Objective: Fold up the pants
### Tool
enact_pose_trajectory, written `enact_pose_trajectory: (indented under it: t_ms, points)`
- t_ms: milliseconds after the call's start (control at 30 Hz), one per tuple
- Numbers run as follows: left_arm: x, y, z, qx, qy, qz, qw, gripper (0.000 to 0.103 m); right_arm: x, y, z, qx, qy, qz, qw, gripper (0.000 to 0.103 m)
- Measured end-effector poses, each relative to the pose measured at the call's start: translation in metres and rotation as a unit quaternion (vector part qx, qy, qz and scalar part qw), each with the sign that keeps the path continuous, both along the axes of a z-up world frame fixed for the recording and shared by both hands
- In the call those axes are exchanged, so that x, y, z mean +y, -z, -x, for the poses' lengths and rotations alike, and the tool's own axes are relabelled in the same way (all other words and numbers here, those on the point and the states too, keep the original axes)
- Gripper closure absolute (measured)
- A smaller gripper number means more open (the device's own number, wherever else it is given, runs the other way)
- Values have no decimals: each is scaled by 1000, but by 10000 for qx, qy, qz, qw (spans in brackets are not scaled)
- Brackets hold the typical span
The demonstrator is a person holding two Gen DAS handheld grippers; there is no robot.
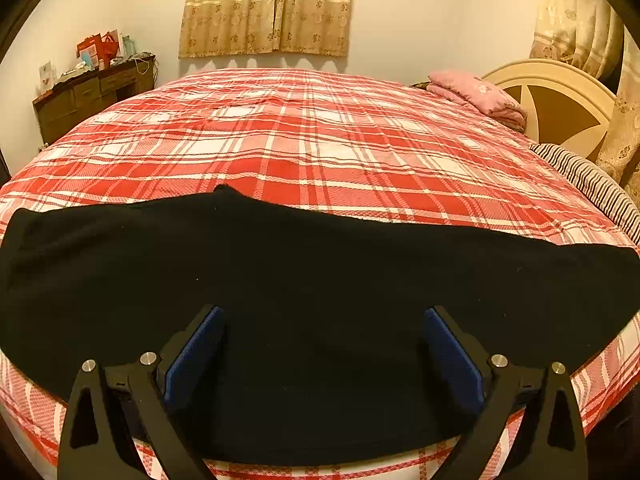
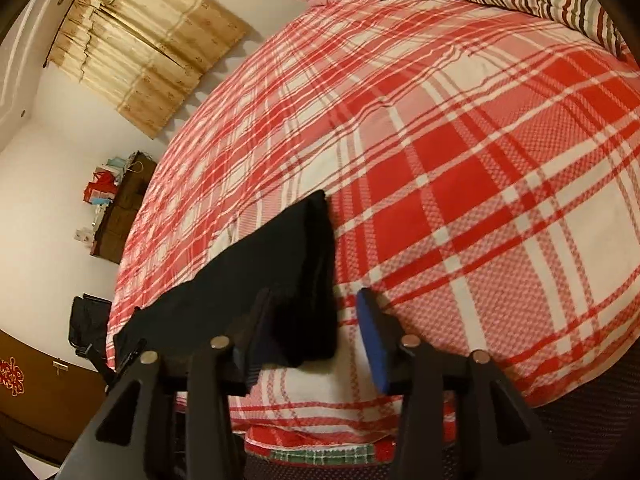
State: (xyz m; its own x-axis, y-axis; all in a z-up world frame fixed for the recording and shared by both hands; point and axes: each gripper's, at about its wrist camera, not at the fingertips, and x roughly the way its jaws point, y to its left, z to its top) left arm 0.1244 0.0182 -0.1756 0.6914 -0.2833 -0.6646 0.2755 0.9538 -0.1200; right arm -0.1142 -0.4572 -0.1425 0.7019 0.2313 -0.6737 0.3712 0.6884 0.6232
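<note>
Bedspread [image 2: 460, 168]; pants [image 2: 296, 272] between right fingers [image 2: 374, 336].

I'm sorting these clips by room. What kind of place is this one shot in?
A home bedroom, most likely. A large bed with a red plaid cover fills the view, a curved headboard stands at one end, and curtains hang on the wall behind it.

warm-lit bedroom: plaid-covered bed [image 1: 320, 140], beige curtains [image 1: 268, 8], brown cluttered dresser [image 1: 92, 96], pale walls.

No words or numbers can be read anywhere; only a red knot-shaped ornament [image 2: 12, 376] shows on the brown door [image 2: 48, 408].
</note>
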Motion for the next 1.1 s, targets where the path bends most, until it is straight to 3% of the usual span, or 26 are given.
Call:
enact_pose_trajectory:
  t_ms: [300, 367, 433, 733, 1100]
  points:
    - [4, -1, 0, 9, -35, 51, 10000, 3, 2, 6, -6, -366, 11, -166, 9992, 56]
    - [5, -1, 1, 8, -48, 52, 10000, 3, 3, 6, -7, -328, 8, -76, 9994, 62]
    - [6, -1, 0, 11, -64, 61, 10000, 3, 4, 5, -8, -287, 19, -35, 9996, 81]
    - [24, -3, -2, -23, -228, 98, 9997, 3, 4, 9, -12, -367, 43, -87, 9993, 86]
    - [81, -9, -15, -101, -875, 105, 9961, 3, 43, -20, -25, -624, 108, 674, 9957, 88]
